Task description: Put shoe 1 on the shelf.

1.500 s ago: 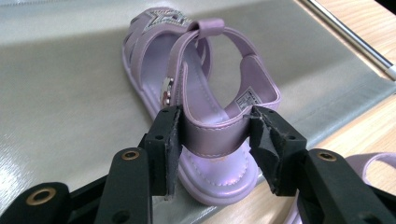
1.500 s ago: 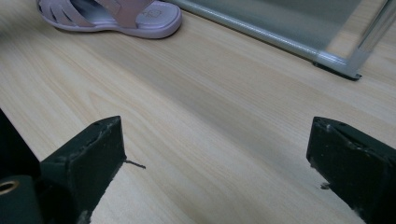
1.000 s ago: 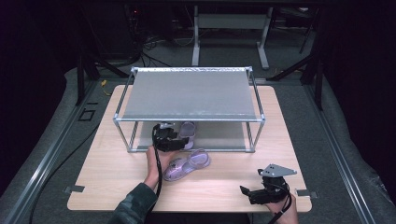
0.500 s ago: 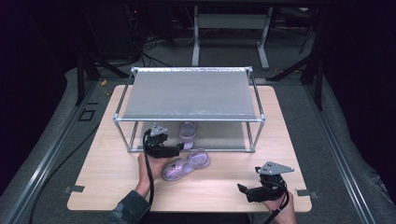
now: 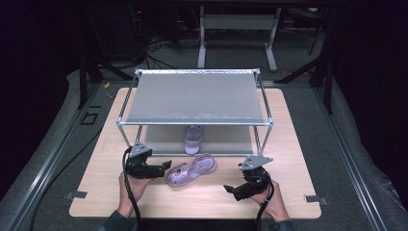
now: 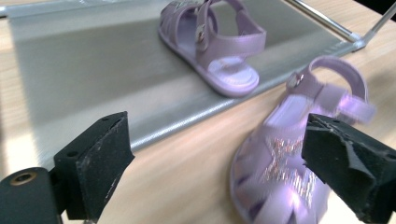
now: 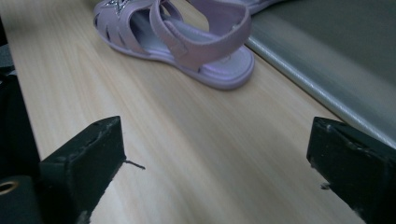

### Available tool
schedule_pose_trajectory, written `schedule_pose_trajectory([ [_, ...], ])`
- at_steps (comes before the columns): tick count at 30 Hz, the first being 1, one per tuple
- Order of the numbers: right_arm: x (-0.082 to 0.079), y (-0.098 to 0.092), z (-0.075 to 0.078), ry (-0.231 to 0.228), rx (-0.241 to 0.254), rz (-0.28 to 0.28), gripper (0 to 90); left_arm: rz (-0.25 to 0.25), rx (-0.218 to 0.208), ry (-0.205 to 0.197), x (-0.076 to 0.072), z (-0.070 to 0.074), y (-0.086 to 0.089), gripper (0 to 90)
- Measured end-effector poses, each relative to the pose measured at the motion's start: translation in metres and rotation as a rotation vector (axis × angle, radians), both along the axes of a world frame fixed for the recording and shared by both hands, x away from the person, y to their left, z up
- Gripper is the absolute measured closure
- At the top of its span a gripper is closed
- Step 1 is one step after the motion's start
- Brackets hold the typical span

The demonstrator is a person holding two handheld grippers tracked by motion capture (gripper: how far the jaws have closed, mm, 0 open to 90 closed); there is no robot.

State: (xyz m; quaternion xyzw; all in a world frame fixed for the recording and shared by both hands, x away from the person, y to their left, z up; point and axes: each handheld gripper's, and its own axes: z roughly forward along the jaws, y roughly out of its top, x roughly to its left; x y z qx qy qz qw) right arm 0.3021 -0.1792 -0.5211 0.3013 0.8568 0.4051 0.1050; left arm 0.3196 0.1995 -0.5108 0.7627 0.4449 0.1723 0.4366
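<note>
**Lilac sandals: one on the rack, one still on the table**

Lilac plastic marks both things in play. One sandal [image 5: 193, 139] lies on the lower shelf [image 5: 159, 138] of the metal rack [image 5: 195, 96]; the second sandal [image 5: 191, 169] rests on the wooden table [image 5: 202, 199] just in front of that shelf, toe toward the left gripper [image 5: 166, 166].

The left gripper's jaws have just been opening and stand spread, nothing pinched; in the left gripper view the near sandal sits just ahead of them, against the right-hand pad. The right gripper [image 5: 230, 189] hangs apart from the shoe, jaws wide and empty.

The likely step is lifting the second sandal to join its mate. A firm hold should come from pinching the sole edge or heel strap, not the soft toe bands. It should go in low under the top shelf [image 5: 195, 96], beside the first.

The top shelf carries nothing; the lower shelf holds one sandal.
</note>
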Motion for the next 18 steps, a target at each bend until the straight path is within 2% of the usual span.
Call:
schedule_pose_trajectory([
  [2,0.008,0.009,0.000,0.010,0.001,0.007,11.2,0.006,0.002,0.002,-0.005,-0.002,0.007,7.7],
  [7,0.023,0.027,0.001,0.002,0.017,0.020,20.4,0.029,0.012,0.000,-0.017,-0.005,0.023,7.7],
  [12,0.036,0.034,0.007,-0.013,0.021,-0.013,36.3,0.047,0.017,0.003,-0.031,-0.006,0.038,7.0],
  [14,0.041,0.037,0.010,-0.017,0.023,-0.030,40.3,0.059,0.019,0.005,-0.036,-0.009,0.045,7.0],
  [18,0.050,0.046,0.012,-0.007,0.028,-0.012,44.0,0.085,0.013,0.017,-0.042,-0.015,0.058,7.0],
])
